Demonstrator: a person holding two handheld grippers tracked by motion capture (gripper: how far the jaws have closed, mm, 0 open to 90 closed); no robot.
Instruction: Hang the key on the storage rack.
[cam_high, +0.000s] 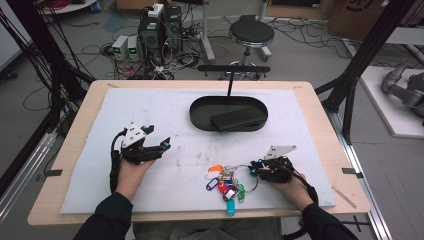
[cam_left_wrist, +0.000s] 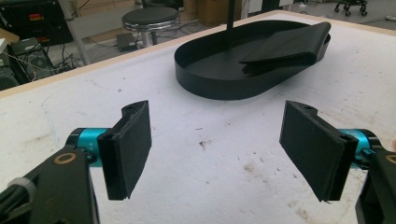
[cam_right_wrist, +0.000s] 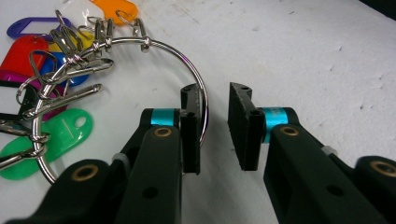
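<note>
We see the right hand-held gripper (cam_right_wrist: 215, 126) low over the white mat (cam_high: 175, 165) on the tabletop (cam_high: 320, 130), at the right edge of a bunch of keys with coloured tags (cam_high: 227, 185). Its jaws stand a narrow gap apart, and the large metal key ring (cam_right_wrist: 198, 88) curves down against the inner face of one jaw; the other jaw is clear of the ring, so nothing is clamped. The bunch lies near the front edge of the mat. The left hand-held gripper (cam_left_wrist: 217, 149) hovers well apart from the keys, its jaws wide open and empty. Beyond it sits a black oval tray (cam_left_wrist: 205, 79) holding a flat black folded item (cam_left_wrist: 289, 46).
</note>
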